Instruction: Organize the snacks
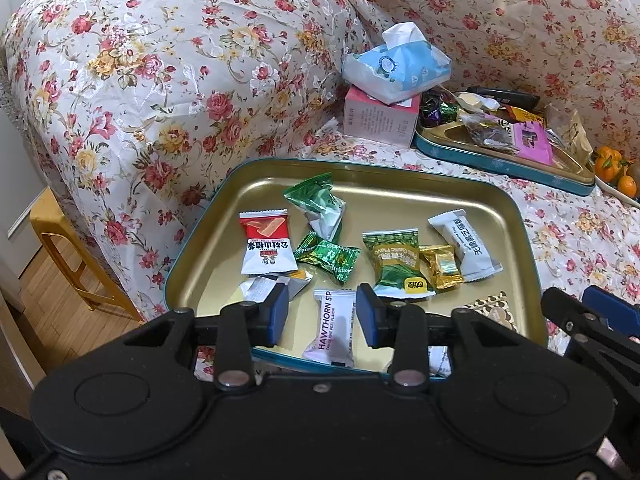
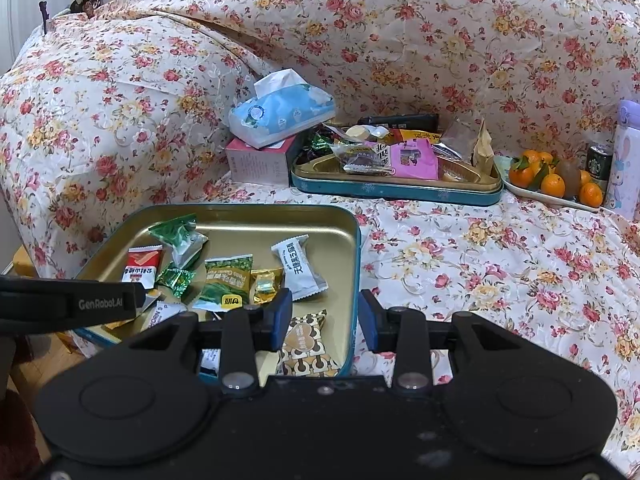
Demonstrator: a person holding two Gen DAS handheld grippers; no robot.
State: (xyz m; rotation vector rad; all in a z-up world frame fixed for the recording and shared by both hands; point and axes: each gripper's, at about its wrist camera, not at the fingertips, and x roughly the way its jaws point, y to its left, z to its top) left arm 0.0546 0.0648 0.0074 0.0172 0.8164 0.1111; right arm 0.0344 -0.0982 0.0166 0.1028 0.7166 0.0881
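Left gripper (image 1: 322,312): I held it over the near edge of the tin tray, jaws apart, nothing pinched between the blue pads.
Below my left jaws: a white Hawthorn packet (image 1: 332,330) lay flat in the gap, untouched by either pad.
Right gripper (image 2: 324,320): I kept it parted too, astride the tray's right wall; I gripped nothing.
Beside my right jaws: a brown-and-cream patterned sweet (image 2: 306,344) lay in the tray's near right corner, just inside the left pad.
Tin tray (image 1: 360,168): gold inside, teal rim, resting on the floral sofa cover (image 1: 160,80).
Snacks in the tray: a red-and-white packet (image 1: 267,244), two green foil sweets, a green garlic-pea packet (image 1: 396,264), a gold sweet (image 1: 440,266) touching it, a white sesame packet (image 1: 466,250).
Further back: a second tray (image 2: 396,190) heaped with mixed wrappers.
Left of it: a blue tissue pack (image 2: 280,114) on a pink box (image 2: 260,164).
Far right: oranges (image 2: 554,182) on a plate.
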